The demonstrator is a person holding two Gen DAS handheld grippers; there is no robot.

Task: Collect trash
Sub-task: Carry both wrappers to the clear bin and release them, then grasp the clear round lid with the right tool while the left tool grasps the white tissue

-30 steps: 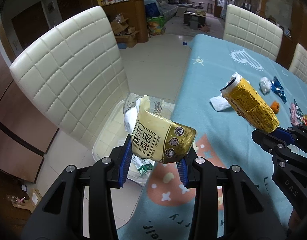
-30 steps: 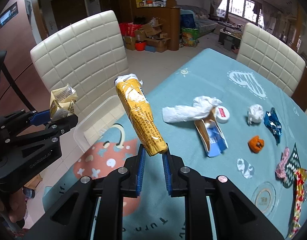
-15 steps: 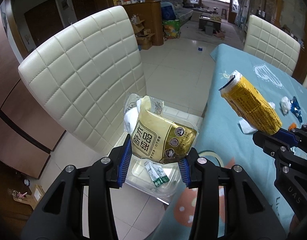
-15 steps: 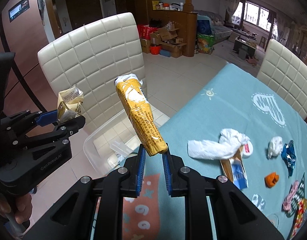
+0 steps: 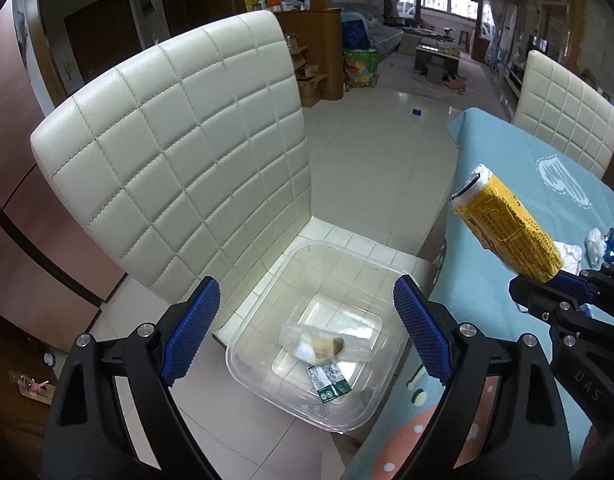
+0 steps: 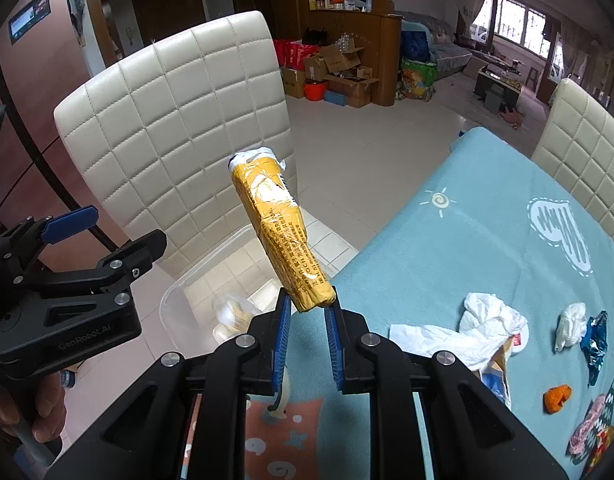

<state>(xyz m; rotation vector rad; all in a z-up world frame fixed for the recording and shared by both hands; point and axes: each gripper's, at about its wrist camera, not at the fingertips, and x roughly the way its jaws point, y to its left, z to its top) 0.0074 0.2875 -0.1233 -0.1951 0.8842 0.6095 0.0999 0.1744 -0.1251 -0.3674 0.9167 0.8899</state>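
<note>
clear plastic bin (image 5: 263, 276) on the chair seat now holds my beige pouch (image 5: 321, 347).
my left tongs (image 5: 307, 326) are opening, empty above it; my right tongs (image 6: 307, 326) clamp the yellow packet (image 6: 279, 232), next to drop.

The right gripper (image 6: 308, 312) holds a long yellow packet (image 6: 279, 232) by its lower end, and the packet stands tilted up to the left. At the left the left gripper (image 6: 111, 226) has its jaws opening, with nothing between them, and a hand (image 6: 23, 408) holds its handle. Under it a clear plastic bin (image 6: 195, 284) sits on the seat of a cream quilted chair (image 6: 175, 120), with a blurred pale thing inside. On the blue tablecloth (image 6: 467, 240) at the right lie a white crumpled bag (image 6: 483, 320), a blue wrapper (image 6: 595, 340) and an orange scrap (image 6: 557, 398)
</note>
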